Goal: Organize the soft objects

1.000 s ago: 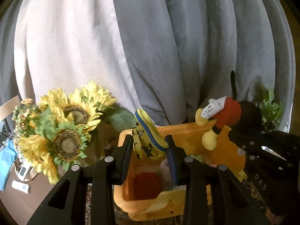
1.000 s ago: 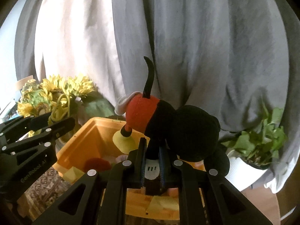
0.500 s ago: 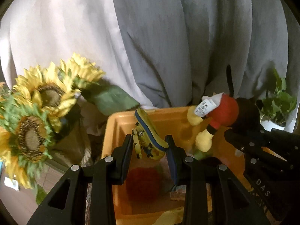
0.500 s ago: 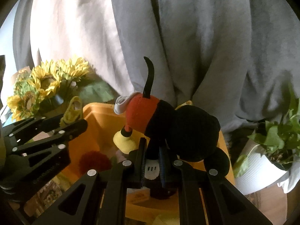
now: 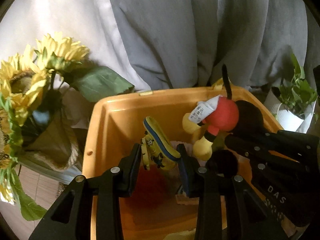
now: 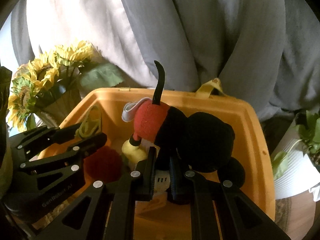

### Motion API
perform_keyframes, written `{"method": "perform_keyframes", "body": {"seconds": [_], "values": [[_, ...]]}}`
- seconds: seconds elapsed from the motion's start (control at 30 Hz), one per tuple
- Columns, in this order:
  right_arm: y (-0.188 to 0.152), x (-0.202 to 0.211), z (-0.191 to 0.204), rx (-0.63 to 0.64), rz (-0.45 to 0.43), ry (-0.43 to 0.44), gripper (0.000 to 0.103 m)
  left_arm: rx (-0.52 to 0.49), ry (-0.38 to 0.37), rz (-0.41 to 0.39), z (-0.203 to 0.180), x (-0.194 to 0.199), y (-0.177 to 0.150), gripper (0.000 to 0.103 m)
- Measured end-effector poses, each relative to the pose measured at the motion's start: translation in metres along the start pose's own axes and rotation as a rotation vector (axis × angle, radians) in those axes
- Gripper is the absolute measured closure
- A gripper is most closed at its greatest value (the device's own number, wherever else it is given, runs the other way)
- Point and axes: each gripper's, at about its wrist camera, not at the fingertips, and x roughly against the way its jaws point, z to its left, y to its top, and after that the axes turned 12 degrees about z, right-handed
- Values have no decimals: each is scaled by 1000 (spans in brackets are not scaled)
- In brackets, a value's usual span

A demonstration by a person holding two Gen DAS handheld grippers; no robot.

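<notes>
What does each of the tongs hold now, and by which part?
The left tongs hold the small yellow slipper across its sides, near one end. The right tongs hold the black and red mouse plush by a thin black limb.

Looks like a home, living room or bedroom corner most likely. Long grey and white curtains (image 5: 160,30) hanging right behind everything, fake sunflowers (image 5: 30,76) in a woven basket (image 5: 58,140) on one side, a leafy houseplant (image 6: 308,132) in a white ribbed pot (image 6: 290,172) on the other. Orange plastic bin (image 6: 254,132) full of plush toys, plus a bit of patterned rug (image 6: 284,216) over wood-look floor.
</notes>
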Motion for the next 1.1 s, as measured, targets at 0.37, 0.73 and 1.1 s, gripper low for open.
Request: {"method": "perform_keyframes", "body": {"seconds": [0.37, 0.73, 1.1], "values": [[3, -17, -16, -89, 120, 94, 77, -2, -10, 31, -2, -5, 3, 46], [-7, 4, -19, -149, 144, 116, 58, 15, 3, 3, -2, 27, -13, 31], [-30, 83, -4, -191, -9, -2, 45, 9, 72, -159, -2, 111, -44, 12]]}}
